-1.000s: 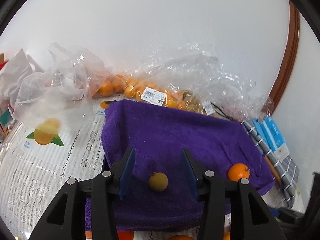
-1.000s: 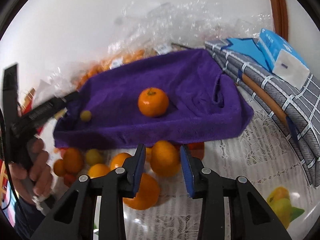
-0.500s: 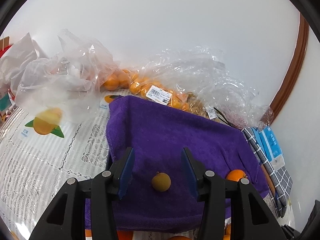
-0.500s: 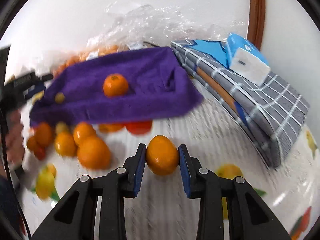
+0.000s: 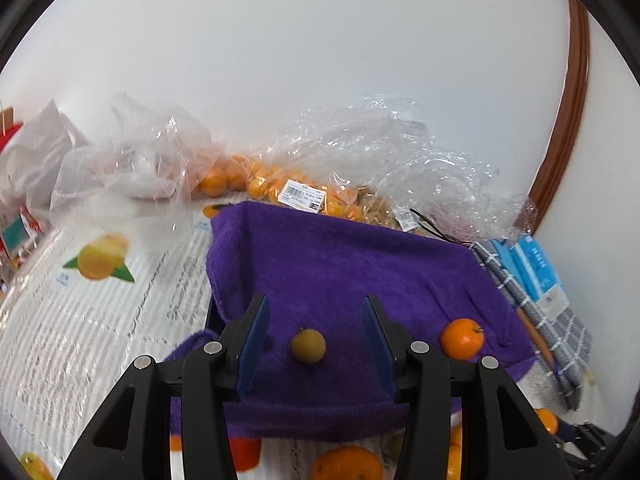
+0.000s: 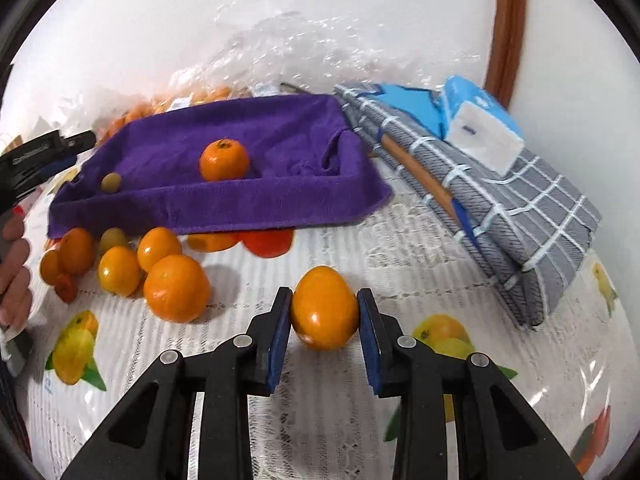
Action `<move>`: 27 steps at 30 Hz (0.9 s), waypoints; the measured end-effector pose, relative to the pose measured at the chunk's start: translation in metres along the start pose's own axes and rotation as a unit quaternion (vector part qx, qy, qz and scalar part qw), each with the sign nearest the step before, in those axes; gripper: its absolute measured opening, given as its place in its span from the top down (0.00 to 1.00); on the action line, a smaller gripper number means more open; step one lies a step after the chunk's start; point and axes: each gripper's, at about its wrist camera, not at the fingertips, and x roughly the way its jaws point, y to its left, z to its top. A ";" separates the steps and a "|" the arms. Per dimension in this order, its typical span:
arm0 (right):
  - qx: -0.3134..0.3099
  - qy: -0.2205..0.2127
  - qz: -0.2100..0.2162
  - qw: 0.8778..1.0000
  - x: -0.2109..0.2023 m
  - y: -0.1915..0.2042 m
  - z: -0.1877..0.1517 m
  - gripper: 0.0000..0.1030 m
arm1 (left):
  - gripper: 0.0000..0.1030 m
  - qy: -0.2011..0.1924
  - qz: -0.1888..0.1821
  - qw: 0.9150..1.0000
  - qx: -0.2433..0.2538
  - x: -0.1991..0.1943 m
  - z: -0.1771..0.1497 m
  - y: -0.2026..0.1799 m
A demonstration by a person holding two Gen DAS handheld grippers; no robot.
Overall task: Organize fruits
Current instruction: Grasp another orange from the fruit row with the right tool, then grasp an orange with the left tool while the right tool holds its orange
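Lace tablecloth (image 6: 400,240) carries a purple towel (image 6: 256,128); only the right view shows the right gripper (image 6: 323,322) clamping a glossy orange (image 6: 323,312), while the left gripper (image 5: 314,330) gapes empty over the towel.

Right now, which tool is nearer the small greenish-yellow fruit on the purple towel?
Left. The left tool is open with the small greenish-yellow fruit lying between its fingers on the purple towel. The right tool is out over the tablecloth, shut on an orange fruit.
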 end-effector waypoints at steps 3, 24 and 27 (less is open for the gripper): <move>0.007 -0.012 -0.002 1.000 -0.006 -0.003 0.000 0.68 | 0.56 -0.001 -0.010 1.000 -0.009 -0.016 -0.007 0.007; 0.061 -0.037 0.023 0.997 -0.014 -0.021 -0.003 0.68 | 0.73 0.086 -0.041 0.995 0.022 -0.047 -0.073 0.027; 0.062 -0.038 0.019 0.997 -0.015 -0.020 -0.004 0.68 | 0.72 0.090 -0.039 0.995 0.029 -0.047 -0.074 0.024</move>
